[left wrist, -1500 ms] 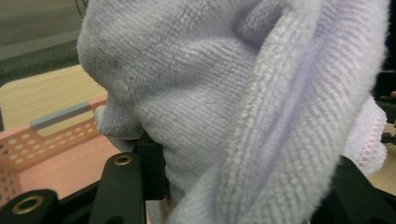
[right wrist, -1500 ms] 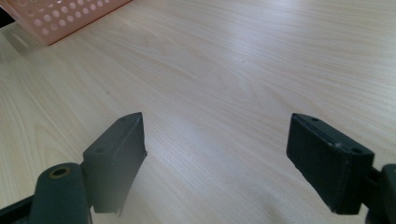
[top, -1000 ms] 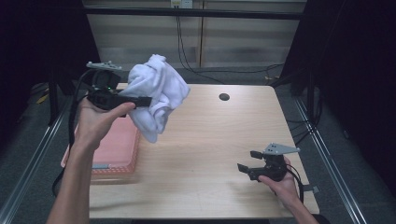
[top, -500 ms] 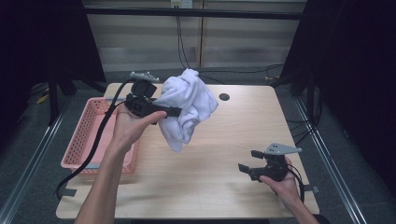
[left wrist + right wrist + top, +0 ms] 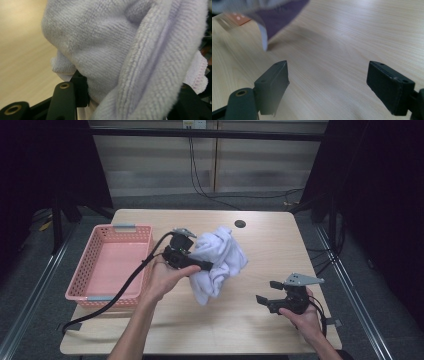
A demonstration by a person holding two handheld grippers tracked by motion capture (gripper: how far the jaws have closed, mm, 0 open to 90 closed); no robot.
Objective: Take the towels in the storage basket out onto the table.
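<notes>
Towel carried over the tabletop
Left tool (image 5: pixel 204 266) grips the towel (image 5: pixel 220 262); right tool (image 5: pixel 266 301) gapes empty. Probably next: lower and spread it.

fluffy terry towel (image 5: pixel 105 50), matt wood table (image 5: pixel 260 325), plastic mesh basket (image 5: pixel 107 265)

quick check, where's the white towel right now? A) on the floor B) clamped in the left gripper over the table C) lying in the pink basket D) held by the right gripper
B: the white towel hangs bunched from the left gripper, to the right of the pink basket; the right gripper is open with nothing in it.
</notes>
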